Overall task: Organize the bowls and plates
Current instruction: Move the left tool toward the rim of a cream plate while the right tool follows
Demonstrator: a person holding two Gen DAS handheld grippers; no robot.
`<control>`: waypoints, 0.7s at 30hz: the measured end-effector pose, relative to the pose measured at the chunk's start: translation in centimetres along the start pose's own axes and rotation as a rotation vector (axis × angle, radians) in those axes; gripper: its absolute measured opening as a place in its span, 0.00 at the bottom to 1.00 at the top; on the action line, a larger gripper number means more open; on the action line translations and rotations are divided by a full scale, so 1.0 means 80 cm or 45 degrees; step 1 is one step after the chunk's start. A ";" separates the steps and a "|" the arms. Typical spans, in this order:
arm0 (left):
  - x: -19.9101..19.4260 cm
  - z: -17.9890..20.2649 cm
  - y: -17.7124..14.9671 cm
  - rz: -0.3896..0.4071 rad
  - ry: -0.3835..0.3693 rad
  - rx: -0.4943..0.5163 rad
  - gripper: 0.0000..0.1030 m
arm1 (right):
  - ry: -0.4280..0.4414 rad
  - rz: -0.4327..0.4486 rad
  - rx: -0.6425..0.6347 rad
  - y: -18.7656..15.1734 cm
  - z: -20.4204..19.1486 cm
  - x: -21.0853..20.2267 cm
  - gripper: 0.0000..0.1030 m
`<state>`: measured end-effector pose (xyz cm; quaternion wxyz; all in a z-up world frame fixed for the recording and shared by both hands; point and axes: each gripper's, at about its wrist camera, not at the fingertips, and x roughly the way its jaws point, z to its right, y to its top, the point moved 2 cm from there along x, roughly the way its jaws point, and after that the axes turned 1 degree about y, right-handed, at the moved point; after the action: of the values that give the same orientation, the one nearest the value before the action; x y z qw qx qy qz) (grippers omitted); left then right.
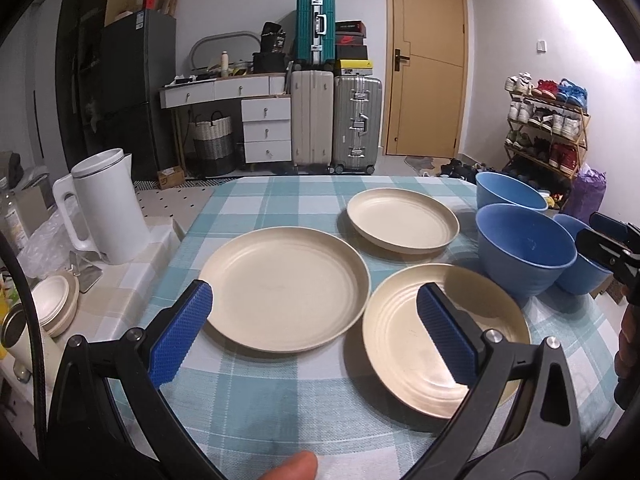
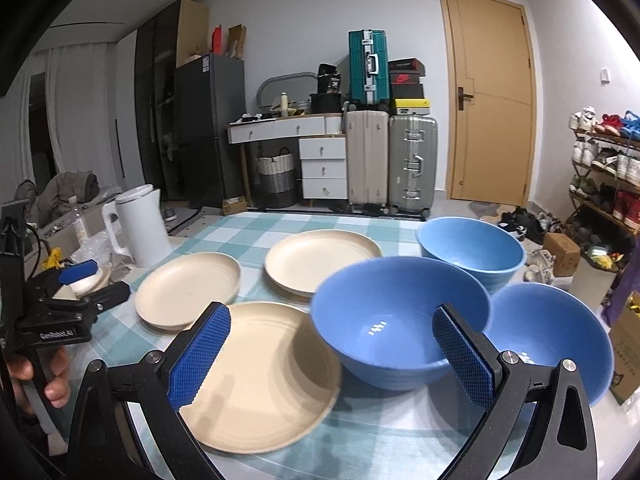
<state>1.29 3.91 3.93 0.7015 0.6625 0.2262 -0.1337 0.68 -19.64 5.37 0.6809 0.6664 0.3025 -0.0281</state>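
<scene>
Step in hand: we judge this the very start; three cream plates and three blue bowls lie apart on the bench (image 1: 256,396), none stacked.
Left claw (image 1: 316,334): both blue pads are spread wide and hold nothing; it hovers low in the frame over the near ends of two plates.
Right claw (image 2: 332,356): likewise wide open and empty, low in its frame, its right pad in front of the middle bowl.
Plates: the big plate (image 1: 284,288) sits centre of the left view; the near plate (image 1: 400,340) lies just beside it at lower right, rims nearly touching; the far plate (image 1: 402,220) is above them, apart.
Bowls: the middle bowl (image 2: 400,328) is centre-right in the right view, the far bowl (image 2: 472,248) above it, the right bowl (image 2: 560,332) at the lower right.
Next move: we reckon one plate should go onto another, so the left claw needs to drop to a rim and close on it; the thin rim lying flat on the cloth could slip.
Bowls next: nesting looks easy, as all three seem alike in size.
Hidden: the left claw's right pad covers part of the near plate; the right bowl is cut off by the claw and frame edge.
Hard to tell: whether the middle and right bowls touch.
Beside the bench: a white kettle (image 1: 108,208) at middle left, and more cream dishes (image 1: 56,304) below it, partly cut off.
Person: a fingertip (image 1: 292,468) shows at the bottom edge.
</scene>
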 end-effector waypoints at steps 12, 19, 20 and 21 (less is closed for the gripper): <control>0.013 -0.033 0.023 -0.055 0.048 -0.074 0.99 | 0.098 -0.046 -0.045 0.036 -0.030 0.024 1.00; 0.038 -0.058 0.023 -0.124 0.082 -0.150 0.99 | 0.153 -0.110 -0.039 0.041 -0.044 0.059 1.00; 0.043 -0.063 0.023 -0.133 0.085 -0.164 0.99 | 0.158 -0.122 -0.038 0.041 -0.047 0.064 1.00; 0.047 -0.068 0.022 -0.145 0.092 -0.174 0.99 | 0.172 -0.135 -0.041 0.042 -0.051 0.070 1.00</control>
<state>4.60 9.87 3.50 0.7278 0.6035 0.2972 -0.1337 5.23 -13.45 6.10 0.6670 0.6388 0.3831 -0.0144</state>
